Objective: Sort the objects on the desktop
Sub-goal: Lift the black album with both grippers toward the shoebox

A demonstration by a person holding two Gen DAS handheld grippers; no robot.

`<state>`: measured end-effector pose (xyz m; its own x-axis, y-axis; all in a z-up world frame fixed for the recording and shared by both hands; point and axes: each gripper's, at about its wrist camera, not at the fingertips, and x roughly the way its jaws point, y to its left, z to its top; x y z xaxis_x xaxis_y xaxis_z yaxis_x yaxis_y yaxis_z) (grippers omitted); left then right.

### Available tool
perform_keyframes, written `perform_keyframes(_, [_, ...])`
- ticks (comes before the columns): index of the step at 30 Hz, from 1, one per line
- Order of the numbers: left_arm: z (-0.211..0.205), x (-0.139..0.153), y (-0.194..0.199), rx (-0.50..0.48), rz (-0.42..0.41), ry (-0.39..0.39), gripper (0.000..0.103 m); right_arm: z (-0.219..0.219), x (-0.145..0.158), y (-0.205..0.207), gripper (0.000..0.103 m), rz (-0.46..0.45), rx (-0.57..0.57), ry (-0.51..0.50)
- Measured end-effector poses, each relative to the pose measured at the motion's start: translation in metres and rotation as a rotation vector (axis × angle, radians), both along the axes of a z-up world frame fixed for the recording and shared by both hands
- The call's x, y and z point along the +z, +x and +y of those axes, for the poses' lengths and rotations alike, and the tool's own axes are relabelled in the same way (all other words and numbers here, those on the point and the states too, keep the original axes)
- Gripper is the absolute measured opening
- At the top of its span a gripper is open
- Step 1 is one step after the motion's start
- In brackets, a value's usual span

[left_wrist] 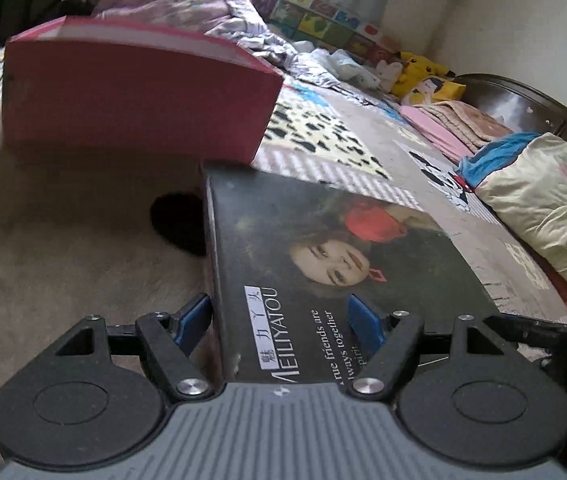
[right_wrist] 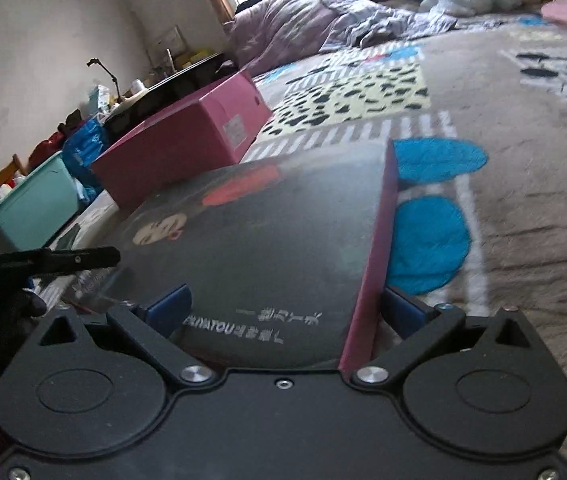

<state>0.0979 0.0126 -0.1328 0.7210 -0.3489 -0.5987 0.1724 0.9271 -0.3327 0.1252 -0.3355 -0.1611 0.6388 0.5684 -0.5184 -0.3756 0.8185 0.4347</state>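
The dark MEILIYATOU box is sitting above the bed, the left gripper and right gripper each clamping one end. Carrying step, I judge; next calls for level travel toward the pink box at 11 o'clock.
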Motion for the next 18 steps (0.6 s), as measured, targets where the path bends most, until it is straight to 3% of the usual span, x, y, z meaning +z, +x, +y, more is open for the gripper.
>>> perform_keyframes(6, [-0.002, -0.007, 0.008, 0.011, -0.018, 0.016, 0.075, -0.010, -0.005, 0.007, 0.102, -0.001, -0.120, 0.085])
perform_keyframes(13, [-0.002, -0.015, 0.011, 0.021, -0.050, 0.020, 0.075, 0.007, -0.007, 0.023, 0.102, 0.022, -0.117, -0.031])
perform_keyframes(18, [-0.002, -0.014, 0.009, 0.011, -0.050, 0.017, 0.075, 0.010, -0.004, 0.024, 0.102, 0.032, -0.076, -0.046])
